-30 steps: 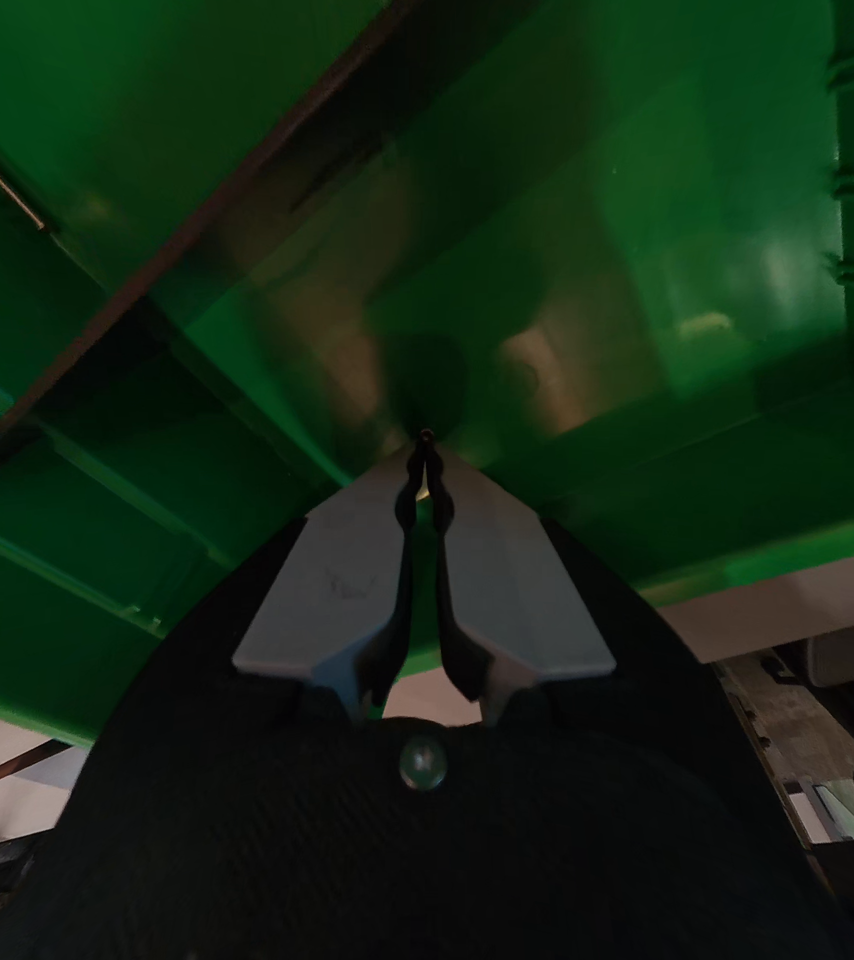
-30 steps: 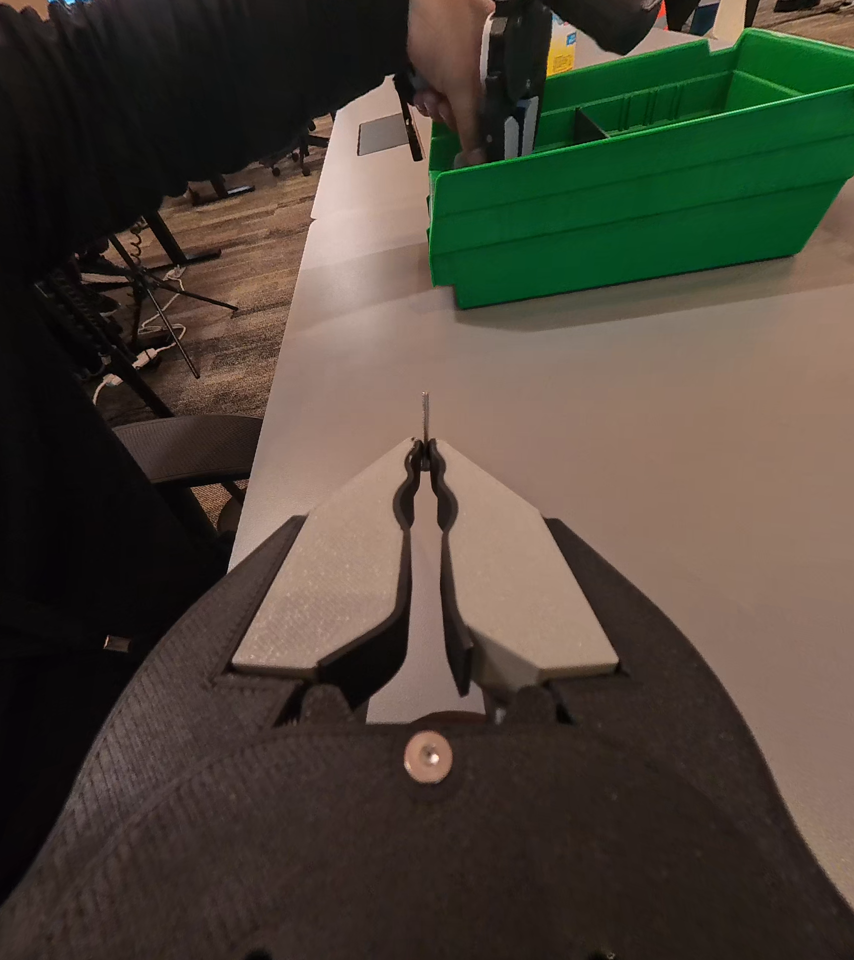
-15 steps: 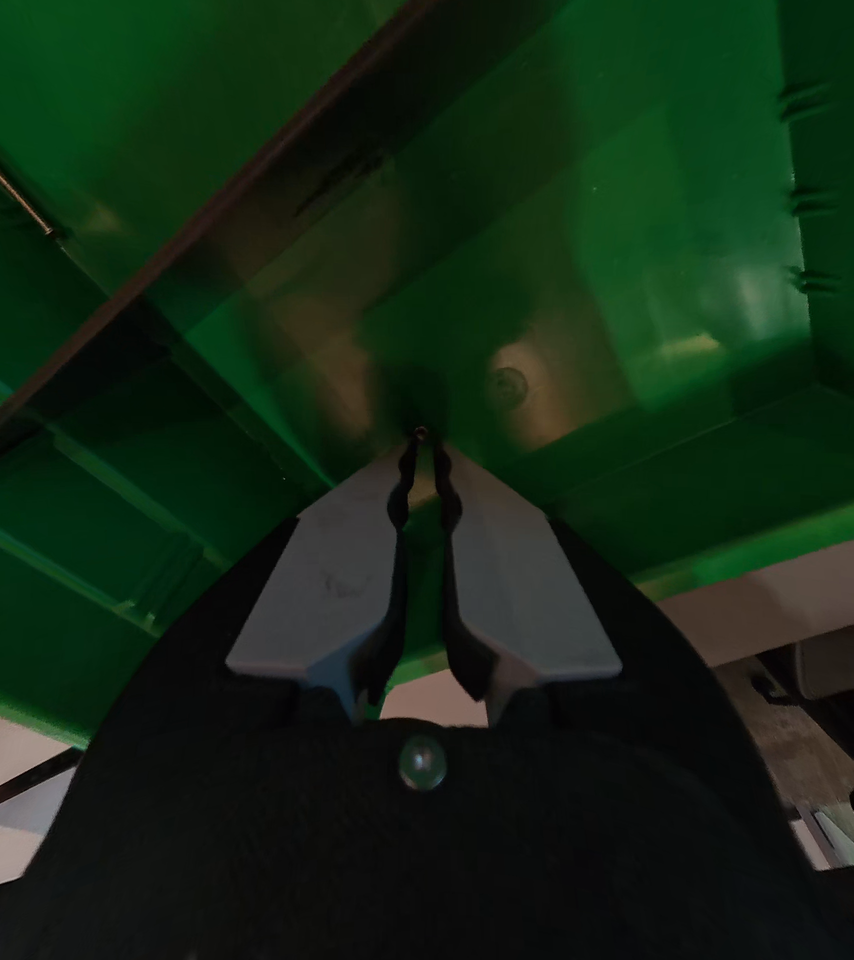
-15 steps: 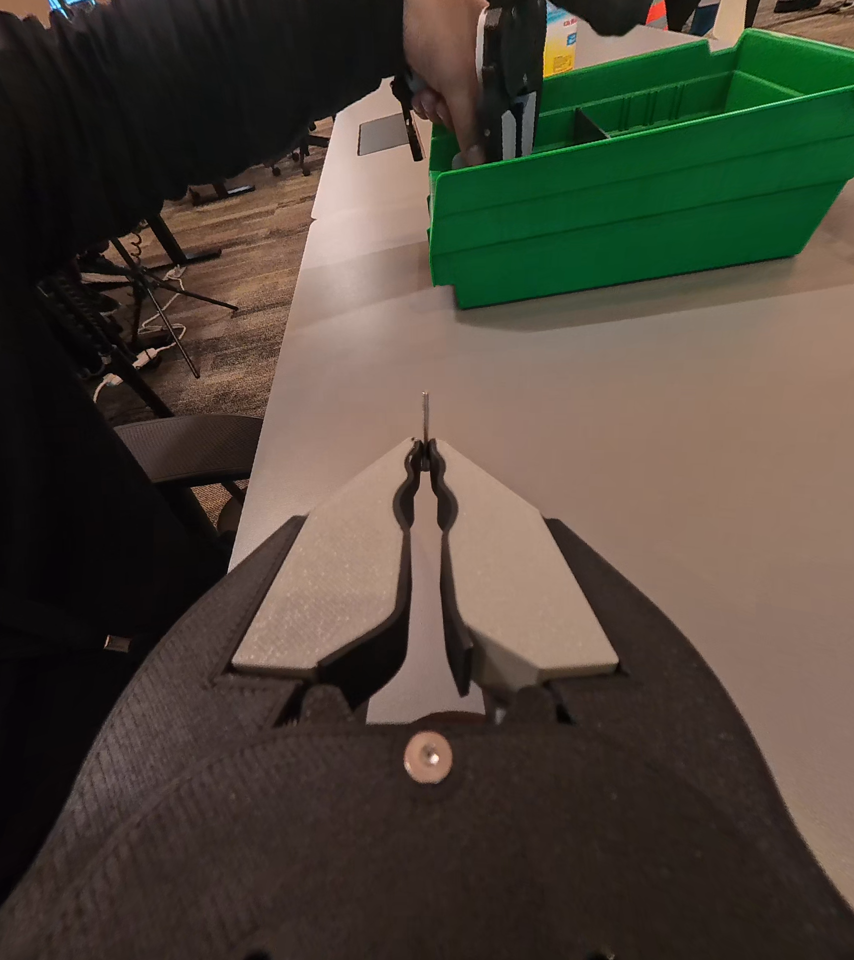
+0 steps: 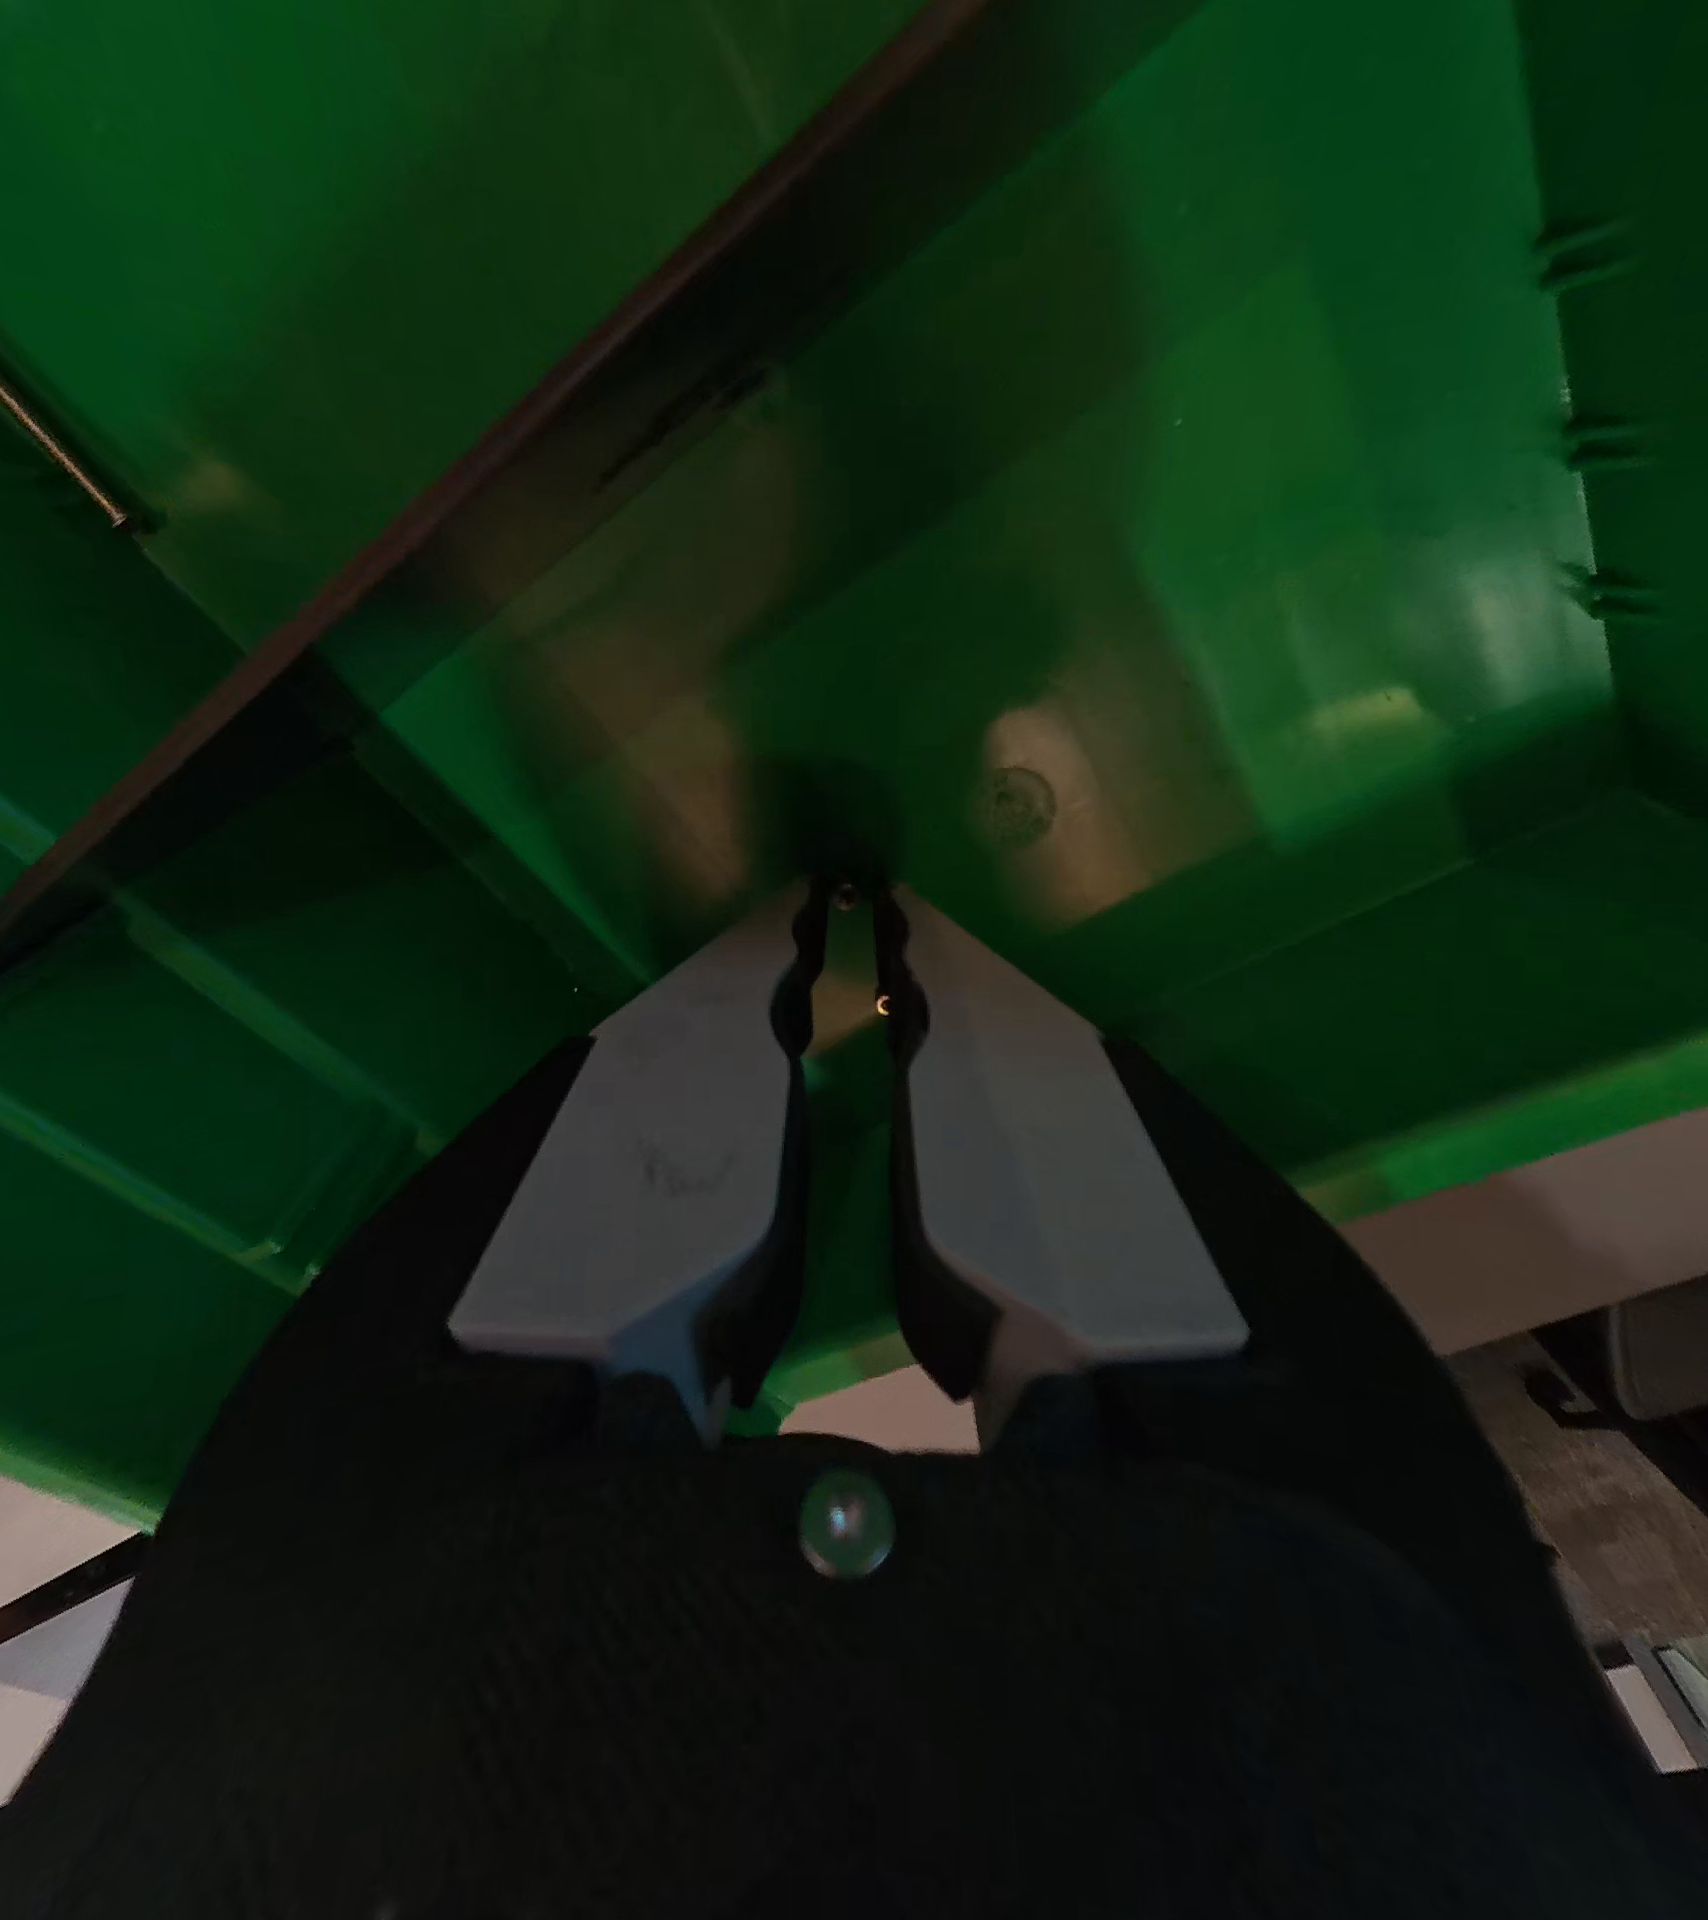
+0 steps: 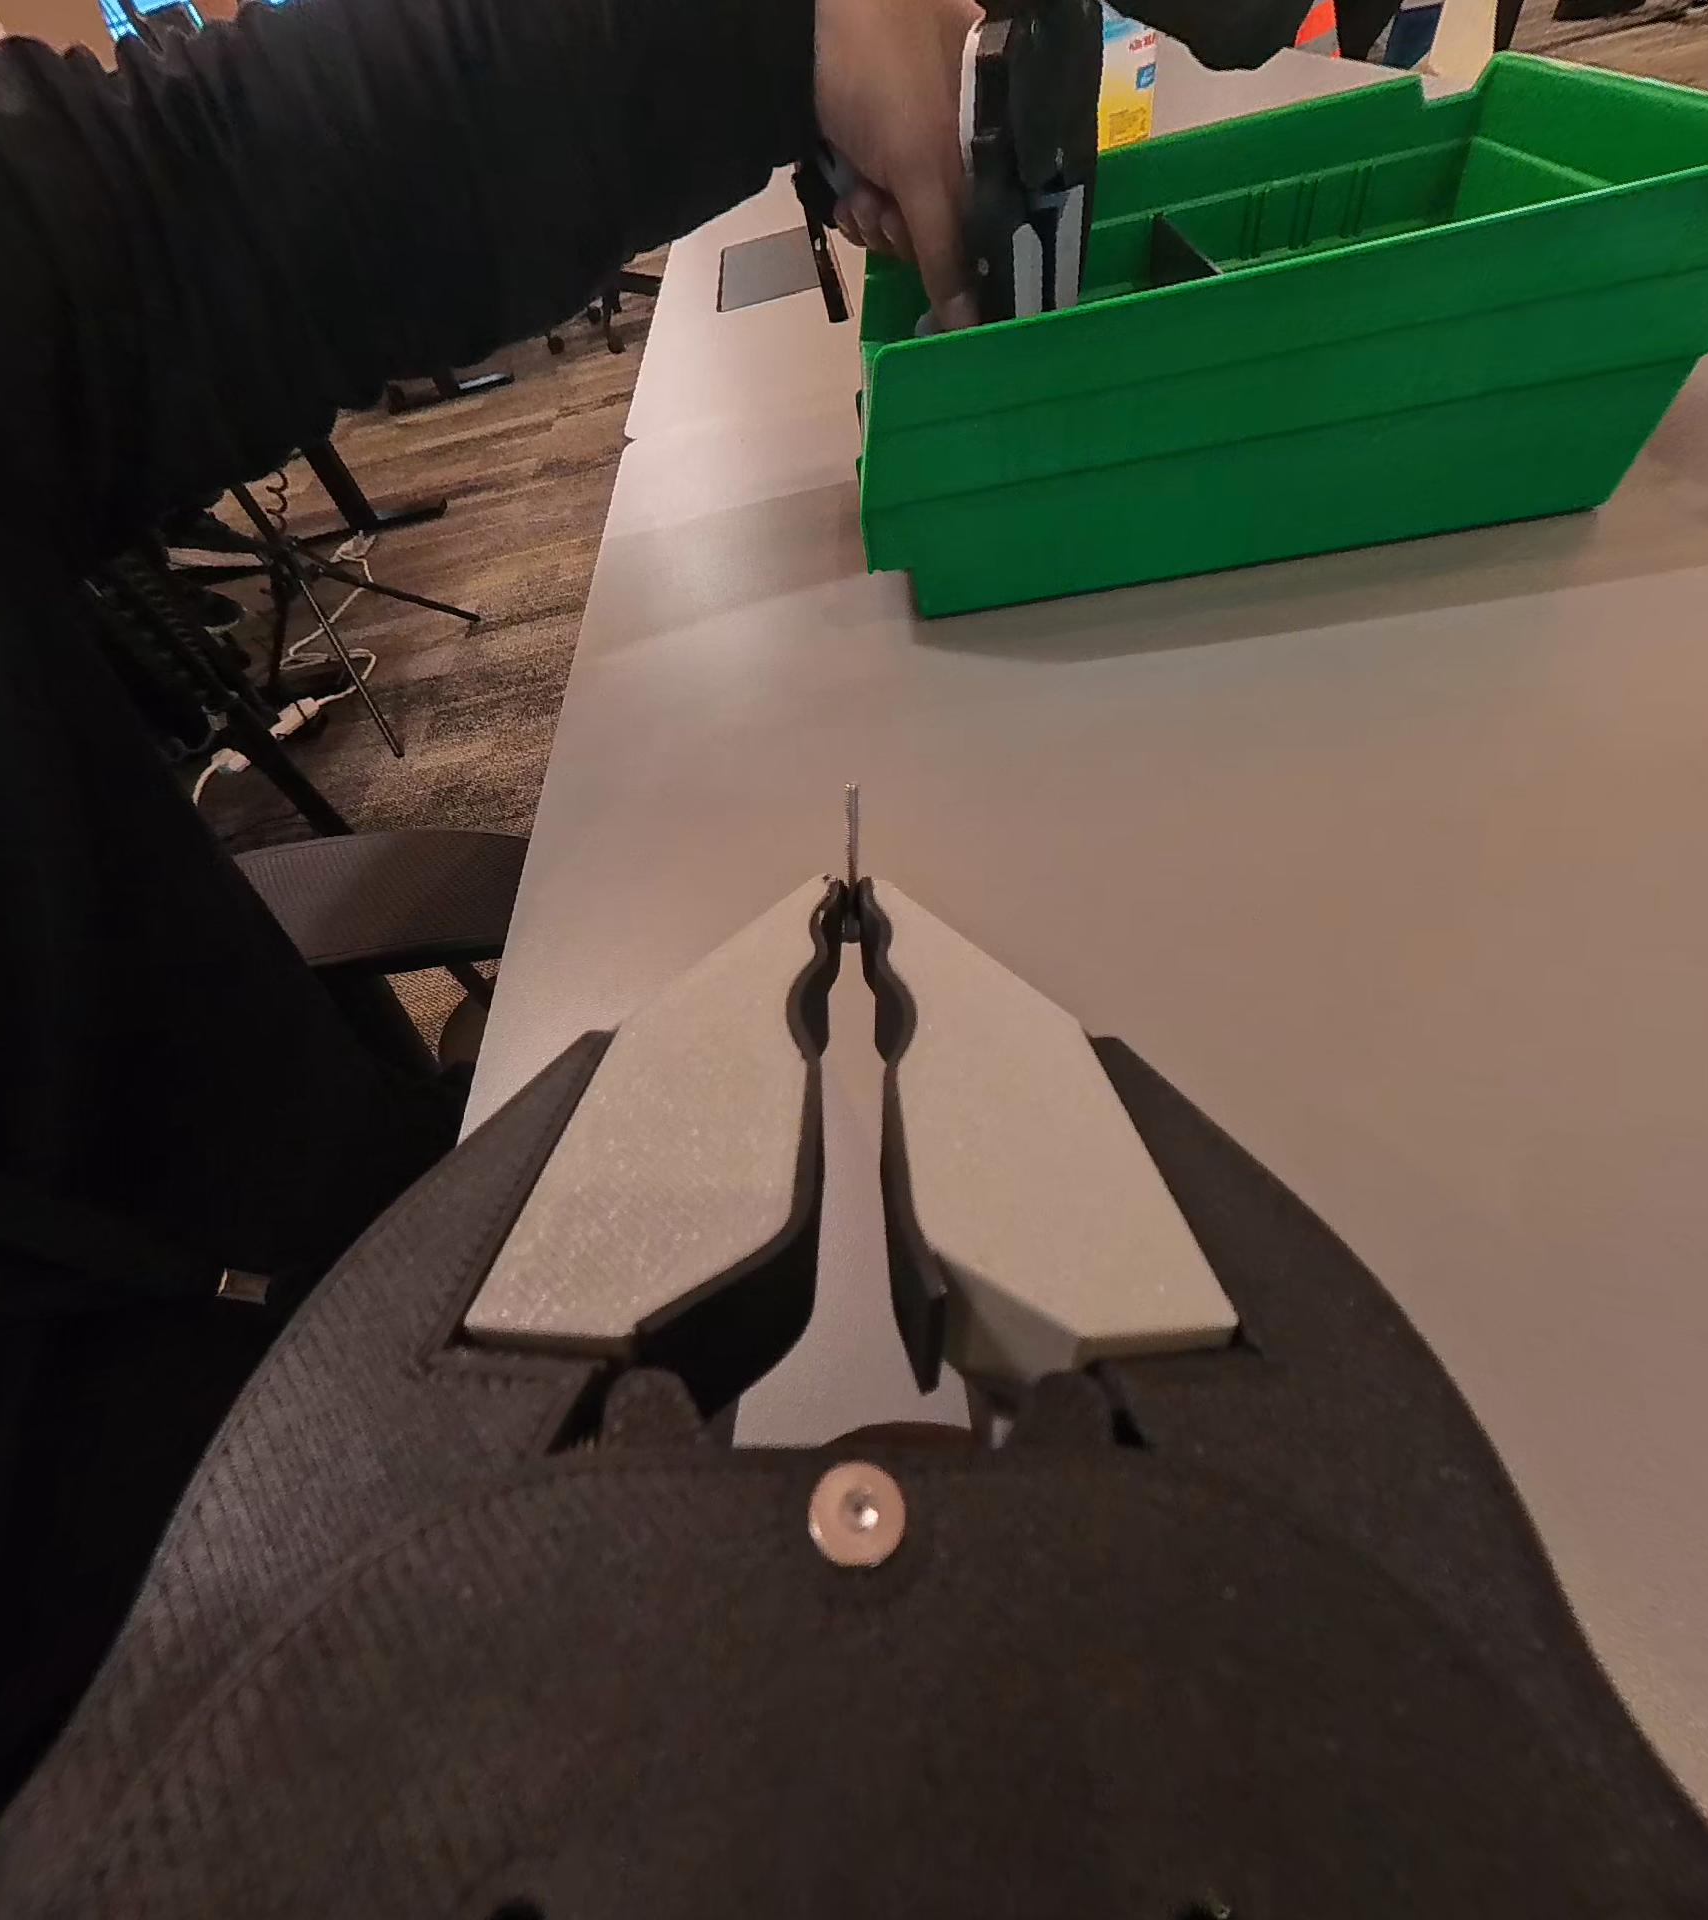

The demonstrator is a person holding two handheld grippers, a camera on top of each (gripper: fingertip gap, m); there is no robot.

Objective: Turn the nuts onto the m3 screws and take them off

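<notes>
— Grey tabletop carries what?
— A green divided bin near its far left corner, with the left gripper dipped inside, jaws slightly parted around a small nut on the bin floor.
— And the right gripper?
— Above the left edge, jaws clenched on an M3 screw pointing away.

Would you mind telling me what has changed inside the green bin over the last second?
The left gripper has opened slightly: its tips, nearly closed before, now stand a little apart around a small nut on the floor of the green bin. The right gripper stays shut on the screw above the table.
</notes>
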